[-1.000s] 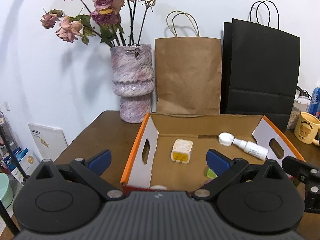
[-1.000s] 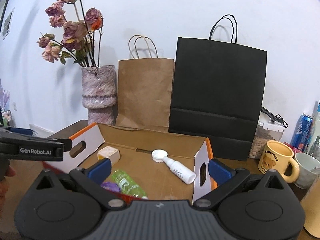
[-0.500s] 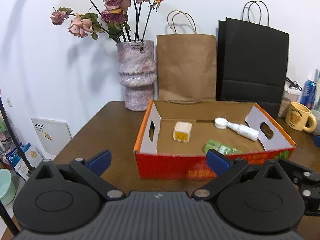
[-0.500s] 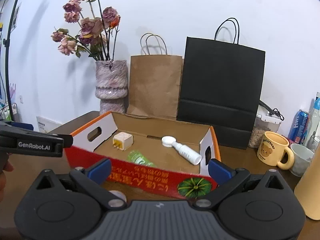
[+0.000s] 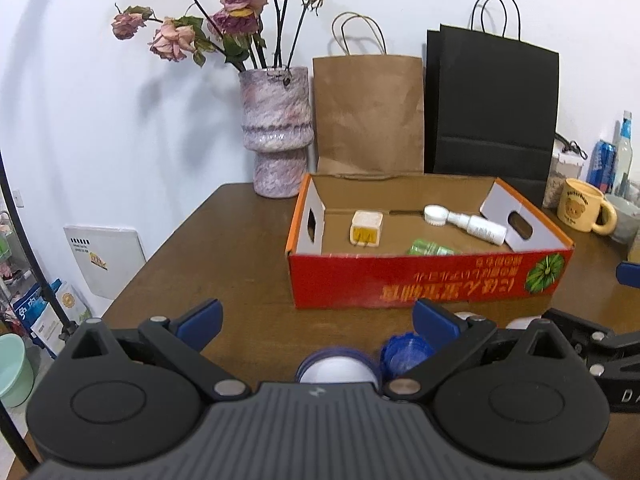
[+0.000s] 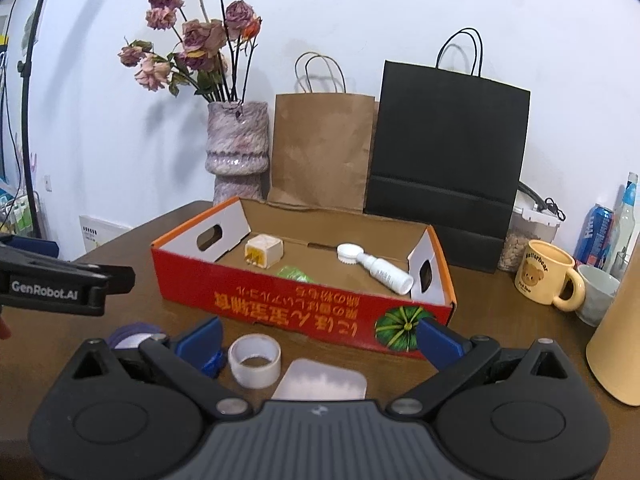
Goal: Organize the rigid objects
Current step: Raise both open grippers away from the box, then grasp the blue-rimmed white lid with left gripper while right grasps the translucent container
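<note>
While hovering level, both grippers [image 5: 316, 320] [image 6: 320, 334] gape

Box [image 6: 304, 300] sits mid-table [image 6: 500, 320], charger [image 6: 263, 251], bottle [image 6: 376, 266] inside; tape roll [image 6: 254, 360] in front, vase [image 6: 237, 146] and bags [image 6: 446, 152] behind, mug [image 6: 548, 276] right

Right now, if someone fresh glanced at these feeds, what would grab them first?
The red cardboard box at table centre, already holding a cream cube, a white bottle and a green packet. Behind it stand a vase of dried roses and two paper bags. Nearer, a tape roll lies on the table between the open right gripper fingers.
</note>
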{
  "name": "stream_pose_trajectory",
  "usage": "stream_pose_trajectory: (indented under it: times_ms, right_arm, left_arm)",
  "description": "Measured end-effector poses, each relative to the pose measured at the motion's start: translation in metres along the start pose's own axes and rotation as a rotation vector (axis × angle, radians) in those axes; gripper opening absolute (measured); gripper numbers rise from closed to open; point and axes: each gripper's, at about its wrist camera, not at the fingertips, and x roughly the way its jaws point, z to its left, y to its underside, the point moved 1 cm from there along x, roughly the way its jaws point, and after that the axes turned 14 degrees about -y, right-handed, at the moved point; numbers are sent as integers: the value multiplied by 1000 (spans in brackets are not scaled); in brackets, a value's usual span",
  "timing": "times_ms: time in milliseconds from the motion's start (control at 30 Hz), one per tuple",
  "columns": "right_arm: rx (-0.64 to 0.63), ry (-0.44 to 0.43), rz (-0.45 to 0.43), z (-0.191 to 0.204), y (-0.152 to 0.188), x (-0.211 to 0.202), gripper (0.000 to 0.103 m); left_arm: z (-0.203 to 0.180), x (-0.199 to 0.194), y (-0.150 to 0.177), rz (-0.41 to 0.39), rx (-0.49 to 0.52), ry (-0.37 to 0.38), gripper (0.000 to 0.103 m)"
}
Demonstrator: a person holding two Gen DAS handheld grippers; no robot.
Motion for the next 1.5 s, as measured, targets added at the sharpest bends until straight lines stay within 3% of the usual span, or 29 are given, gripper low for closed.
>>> stream_pose_trajectory:
  times_ms: [300, 667, 967, 1367, 1467, 1500]
  right_arm:
    - [6, 21, 53, 6, 19, 3, 103]
    - [21, 37, 114, 4, 35, 16, 103]
    - [38, 53, 141, -1, 42, 25, 103]
    - [82, 99, 160, -10, 49, 39, 103]
    - [80, 106, 159, -9, 49, 40, 103]
    - [79, 108, 158, -9, 50, 40, 103]
  left_arm:
    - [14, 11, 24, 69, 47, 23, 103]
    - [5, 45, 46, 193, 81, 72, 103]
    - [-9, 64, 47, 189, 107, 47, 103]
    - [-13, 79, 48, 195, 67, 35, 103]
    - [-13, 77, 48, 182, 54, 57, 87]
    - [-13, 74, 48, 168, 54, 62, 68]
